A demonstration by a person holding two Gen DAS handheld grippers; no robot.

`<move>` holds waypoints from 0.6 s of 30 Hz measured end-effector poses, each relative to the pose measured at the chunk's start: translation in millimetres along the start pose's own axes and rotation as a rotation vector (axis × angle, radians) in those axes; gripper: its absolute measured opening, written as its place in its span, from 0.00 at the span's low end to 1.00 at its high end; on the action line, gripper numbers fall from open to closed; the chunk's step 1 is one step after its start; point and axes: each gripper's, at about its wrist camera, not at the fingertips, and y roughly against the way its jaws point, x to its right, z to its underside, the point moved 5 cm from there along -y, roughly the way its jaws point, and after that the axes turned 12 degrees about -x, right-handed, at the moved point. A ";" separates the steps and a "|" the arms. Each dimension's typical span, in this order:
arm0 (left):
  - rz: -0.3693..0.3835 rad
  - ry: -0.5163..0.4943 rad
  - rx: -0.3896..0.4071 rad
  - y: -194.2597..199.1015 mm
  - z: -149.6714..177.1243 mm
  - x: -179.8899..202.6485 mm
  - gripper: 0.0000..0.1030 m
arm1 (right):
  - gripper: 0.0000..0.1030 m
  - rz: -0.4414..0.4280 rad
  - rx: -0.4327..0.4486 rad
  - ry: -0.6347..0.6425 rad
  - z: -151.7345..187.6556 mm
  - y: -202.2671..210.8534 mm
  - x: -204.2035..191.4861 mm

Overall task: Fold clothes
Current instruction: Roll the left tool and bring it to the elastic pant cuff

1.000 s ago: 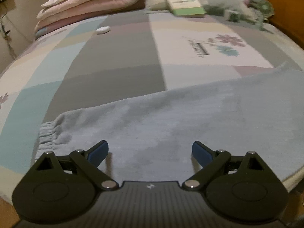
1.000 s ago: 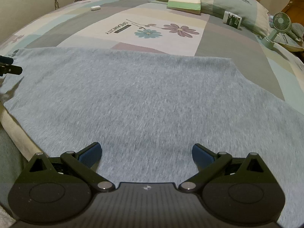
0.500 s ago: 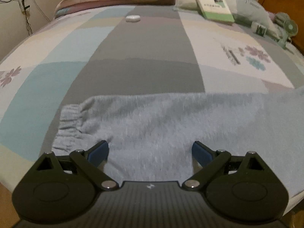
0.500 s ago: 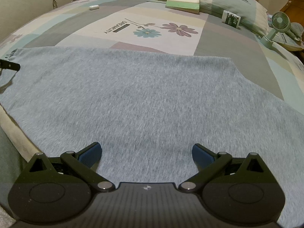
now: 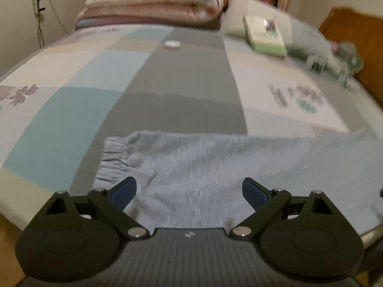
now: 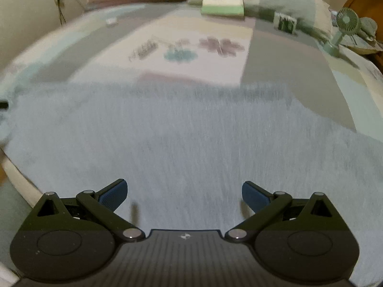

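Observation:
A light blue fleecy garment lies flat along the near edge of the bed. Its gathered elastic cuff shows at the left in the left wrist view. My left gripper hovers open just over the sleeve beside that cuff, nothing between its blue pads. In the right wrist view the wide body of the garment fills the middle. My right gripper stands open over the garment's near part, holding nothing. A dark tip of the left gripper pokes in at the far left edge.
The patchwork bedspread stretches beyond the garment. At the head lie folded pink quilts, a pillow with a green book, a small white object, a small box and a green hand fan. The bed's edge drops off at the near left.
Both views are blurred by motion. The left gripper has swung left and nearer the cuff, which now sits closer to centre. The right gripper has moved forward over the garment. Both stay open.

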 end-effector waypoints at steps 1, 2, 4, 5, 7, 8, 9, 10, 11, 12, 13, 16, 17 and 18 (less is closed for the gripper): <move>0.021 0.030 0.015 6.2 1.7 -4.8 0.92 | 1.00 -0.022 0.014 0.001 -7.2 5.7 -4.3; 0.041 0.063 0.026 11.1 3.5 -9.8 0.92 | 1.00 -0.046 0.028 0.003 -14.4 11.2 -9.0; 0.097 0.141 0.041 18.0 10.3 -22.2 0.92 | 1.00 -0.109 0.043 0.004 -25.2 17.1 -20.1; 0.114 0.172 0.038 18.2 14.3 -27.2 0.92 | 1.00 -0.151 0.049 0.006 -29.5 18.7 -27.2; 0.141 0.228 0.029 17.2 22.7 -36.5 0.92 | 1.00 -0.226 0.042 0.025 -36.3 16.7 -44.6; 0.154 0.257 0.024 16.6 26.8 -41.2 0.92 | 1.00 -0.241 0.037 0.039 -38.2 14.0 -52.6; 0.163 0.279 0.019 15.5 31.5 -44.9 0.92 | 1.00 -0.244 0.032 0.060 -39.9 10.7 -62.4; 0.168 0.293 0.013 13.9 35.4 -47.3 0.92 | 1.00 -0.247 0.027 0.083 -41.9 7.7 -71.6; 0.172 0.304 0.006 11.5 38.9 -49.6 0.92 | 1.00 -0.252 0.020 0.107 -43.0 4.3 -80.9; 0.175 0.316 -0.001 8.9 42.3 -52.0 0.92 | 1.00 -0.258 0.012 0.128 -44.6 1.0 -89.7; 0.179 0.327 -0.009 6.3 45.7 -54.3 0.92 | 1.00 -0.264 0.008 0.140 -45.1 -1.0 -96.4; 0.204 0.363 -0.021 -1.5 52.2 -61.8 0.92 | 1.00 -0.281 -0.004 0.172 -45.9 -6.5 -115.3; 0.214 0.375 -0.025 -4.8 53.2 -63.9 0.92 | 1.00 -0.287 -0.007 0.179 -44.8 -7.1 -120.0; 0.224 0.387 -0.028 -8.4 53.7 -65.9 0.92 | 1.00 -0.293 -0.010 0.186 -43.5 -7.5 -124.5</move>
